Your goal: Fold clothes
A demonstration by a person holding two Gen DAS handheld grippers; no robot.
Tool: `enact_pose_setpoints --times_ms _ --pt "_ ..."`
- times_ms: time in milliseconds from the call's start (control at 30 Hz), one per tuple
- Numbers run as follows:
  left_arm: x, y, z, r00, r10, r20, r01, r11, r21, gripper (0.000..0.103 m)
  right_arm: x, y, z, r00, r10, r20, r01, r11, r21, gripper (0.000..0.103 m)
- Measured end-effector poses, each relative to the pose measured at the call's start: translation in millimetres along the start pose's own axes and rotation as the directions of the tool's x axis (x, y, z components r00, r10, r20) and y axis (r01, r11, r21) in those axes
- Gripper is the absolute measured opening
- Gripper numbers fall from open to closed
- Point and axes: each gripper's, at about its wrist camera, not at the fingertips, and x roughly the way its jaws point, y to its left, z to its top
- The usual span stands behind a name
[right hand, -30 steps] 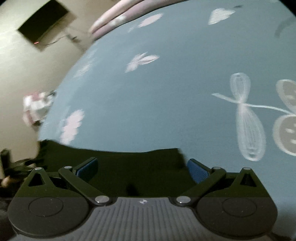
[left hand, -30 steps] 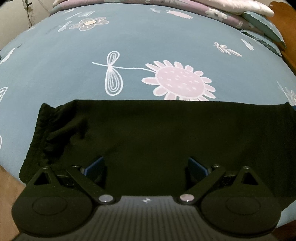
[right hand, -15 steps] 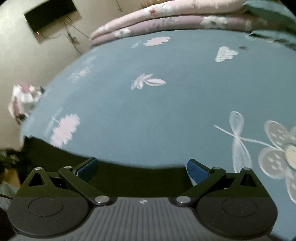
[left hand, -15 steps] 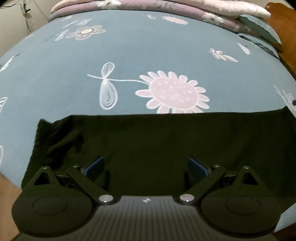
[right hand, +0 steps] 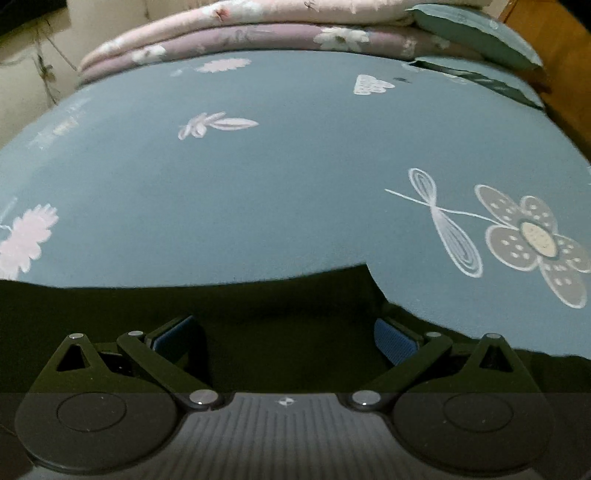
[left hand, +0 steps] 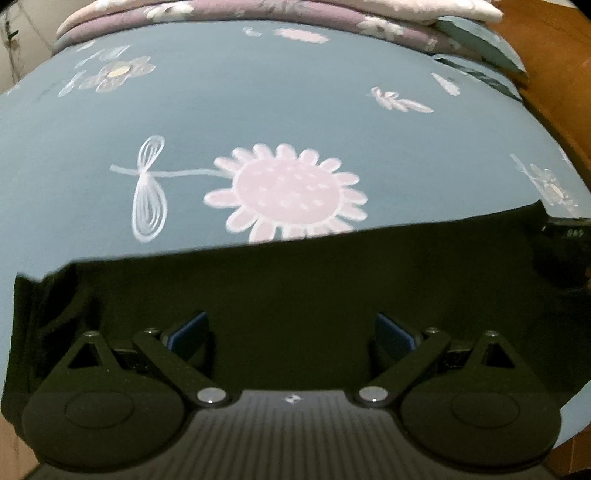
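A black garment (left hand: 295, 280) lies flat along the near edge of the blue flowered bed (left hand: 258, 110), with a bunched hem at its left end. My left gripper (left hand: 290, 332) hovers over the garment's middle, open, blue pads (left hand: 186, 332) wide apart with only cloth beneath them. In the right wrist view the same black garment (right hand: 221, 306) fills the lower left and ends in a corner near the right pad. My right gripper (right hand: 284, 338) stands open over that end, holding nothing.
Folded pink and purple quilts (right hand: 240, 33) and teal pillows (right hand: 472, 26) are stacked at the head of the bed. A wooden headboard (left hand: 554, 74) rises at the right. A pale wall (right hand: 26, 74) stands to the left.
The right wrist view has swung from the wall side towards the head of the bed. In the left view the garment's far edge sits lower in frame. Both grippers stay open.
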Motion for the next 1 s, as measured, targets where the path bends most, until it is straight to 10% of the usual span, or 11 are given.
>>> enact_pose_setpoints --times_ms 167,400,600,833,1000 --pt "1.9 -9.3 14.1 1.0 -0.015 0.018 0.015 0.999 0.046 0.096 -59.9 -18.2 -16.1 0.987 -0.11 0.118 0.099 0.99 0.099 0.103" --pt "16.3 -29.5 20.3 0.999 -0.046 -0.015 0.047 0.99 0.136 0.096 -107.9 -101.0 -63.7 0.909 -0.394 0.137 0.338 0.888 0.311 0.103" --pt "22.1 -37.3 9.6 0.998 -0.021 -0.057 0.031 0.983 0.183 0.096 -84.3 -134.9 -105.0 0.91 -0.407 0.081 0.354 0.863 0.36 0.103" --pt "14.7 -35.3 12.8 0.999 -0.017 -0.044 0.024 0.986 0.162 0.096 -104.8 -109.3 -77.5 0.899 -0.377 0.222 0.3 0.901 0.313 0.103" --pt "11.3 -44.2 10.2 0.999 -0.026 -0.039 0.033 0.98 0.195 0.097 -78.5 -140.7 -71.2 0.923 -0.354 0.15 0.29 0.898 0.331 0.103"
